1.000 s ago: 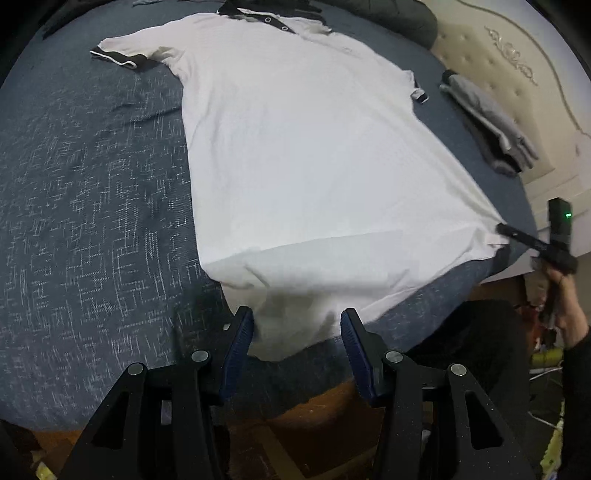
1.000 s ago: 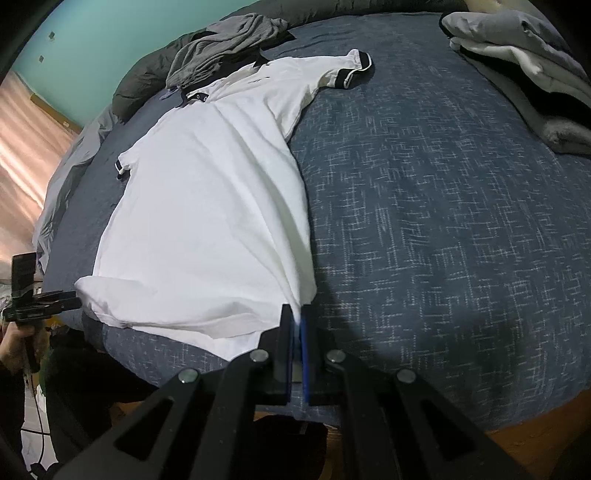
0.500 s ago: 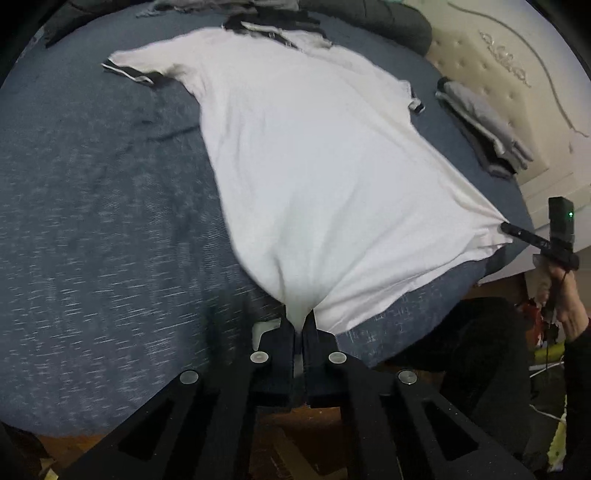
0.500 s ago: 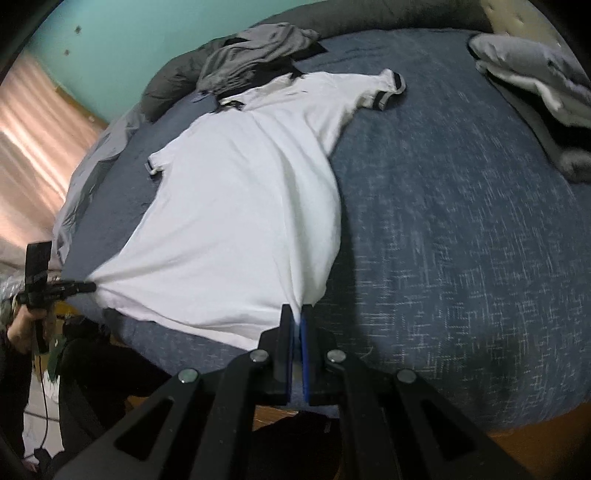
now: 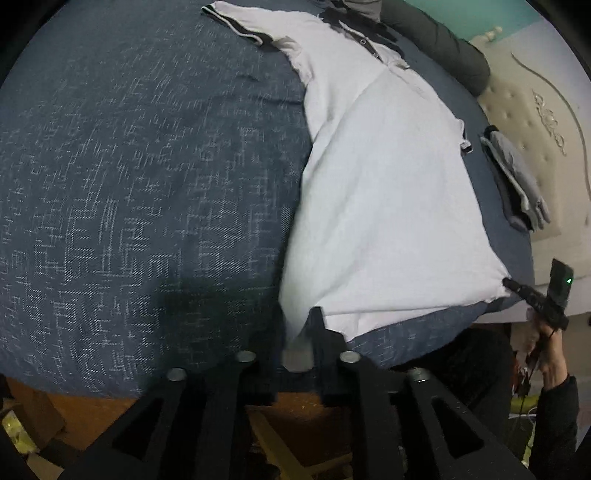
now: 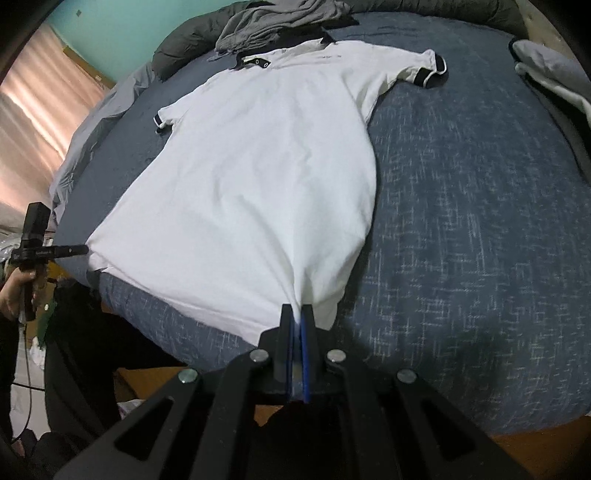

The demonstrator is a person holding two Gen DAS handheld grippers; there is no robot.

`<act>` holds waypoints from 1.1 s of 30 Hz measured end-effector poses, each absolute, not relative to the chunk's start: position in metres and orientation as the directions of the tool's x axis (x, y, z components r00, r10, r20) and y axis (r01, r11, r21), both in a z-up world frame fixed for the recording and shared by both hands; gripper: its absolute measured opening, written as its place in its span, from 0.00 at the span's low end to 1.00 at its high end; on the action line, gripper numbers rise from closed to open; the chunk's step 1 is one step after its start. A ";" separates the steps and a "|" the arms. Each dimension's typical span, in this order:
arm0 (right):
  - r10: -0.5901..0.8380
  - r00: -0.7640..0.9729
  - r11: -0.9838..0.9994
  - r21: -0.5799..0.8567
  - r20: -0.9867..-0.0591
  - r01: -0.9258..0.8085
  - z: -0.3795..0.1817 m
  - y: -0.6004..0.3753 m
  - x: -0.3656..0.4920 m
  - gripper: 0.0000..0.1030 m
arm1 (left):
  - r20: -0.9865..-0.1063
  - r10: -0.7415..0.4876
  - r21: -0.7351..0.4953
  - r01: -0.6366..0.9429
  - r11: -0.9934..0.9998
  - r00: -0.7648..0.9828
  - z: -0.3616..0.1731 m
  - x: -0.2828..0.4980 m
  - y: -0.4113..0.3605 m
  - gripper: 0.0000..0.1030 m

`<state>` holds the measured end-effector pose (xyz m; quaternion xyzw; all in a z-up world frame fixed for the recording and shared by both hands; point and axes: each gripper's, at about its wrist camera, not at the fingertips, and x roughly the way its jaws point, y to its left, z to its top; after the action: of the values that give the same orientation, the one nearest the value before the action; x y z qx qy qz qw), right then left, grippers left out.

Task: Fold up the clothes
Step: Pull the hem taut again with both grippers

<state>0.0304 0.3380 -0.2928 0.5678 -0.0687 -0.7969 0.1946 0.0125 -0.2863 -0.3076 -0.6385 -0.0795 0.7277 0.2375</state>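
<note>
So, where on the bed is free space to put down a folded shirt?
The dark blue bedspread is bare between the white polo shirt and the folded pile at the right edge. The head end is crowded by the grey garment and the dark duvet.

I stand at the foot of a bed (image 6: 461, 221) covered in a dark blue sheet flecked with pale threads. Its cream tufted headboard (image 5: 524, 122) carries a carved scroll. Behind it the wall (image 6: 122, 33) is painted teal. A pinkish curtain (image 6: 33, 122) hangs at the side, lit softly from behind. A dark grey duvet (image 6: 184, 48) lies bunched along the far edge. Below the mattress I see an orange-brown wooden frame (image 6: 535, 450).
</note>
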 end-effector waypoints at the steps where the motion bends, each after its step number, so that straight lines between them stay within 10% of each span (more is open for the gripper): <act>1: -0.390 -0.282 -0.915 0.336 -0.876 0.224 -0.292 0.341 0.031 0.03 | -0.891 0.448 -0.420 -0.247 -0.873 -0.072 -0.307 0.012 -0.286 0.29; 5: -0.408 -0.320 -0.913 0.380 -0.855 0.147 -0.289 0.364 0.029 0.10 | -0.889 0.453 -0.422 -0.258 -0.869 -0.072 -0.307 0.012 -0.282 0.41; 8: -0.440 -0.349 -0.892 0.448 -0.827 0.063 -0.291 0.385 0.027 0.36 | -0.887 0.456 -0.423 -0.267 -0.866 -0.072 -0.306 0.012 -0.280 0.41; 12: -0.446 -0.311 -0.884 0.468 -0.839 0.006 -0.307 0.389 0.025 0.39 | -0.890 0.453 -0.422 -0.283 -0.861 -0.051 -0.315 0.013 -0.274 0.41; 17: -0.446 -0.252 -0.890 0.455 -0.859 0.024 -0.326 0.378 0.025 0.39 | -0.894 0.447 -0.415 -0.306 -0.857 -0.039 -0.322 0.014 -0.267 0.36; 19: -0.441 -0.240 -0.895 0.442 -0.865 0.052 -0.328 0.373 0.026 0.33 | -0.897 0.440 -0.407 -0.324 -0.854 -0.033 -0.323 0.015 -0.264 0.09; 20: -0.441 -0.234 -0.896 0.439 -0.867 0.061 -0.328 0.372 0.026 0.15 | -0.897 0.440 -0.405 -0.333 -0.852 -0.033 -0.322 0.015 -0.262 0.06; 33: -0.480 -0.347 -0.876 0.458 -0.806 0.151 -0.235 0.395 0.043 0.04 | -0.863 0.500 -0.432 -0.403 -0.807 -0.076 -0.248 0.026 -0.275 0.03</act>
<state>0.0427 0.3949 -0.2347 0.5368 -0.1535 -0.8062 0.1957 0.0257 -0.2752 -0.2482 -0.6061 -0.0399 0.7322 0.3081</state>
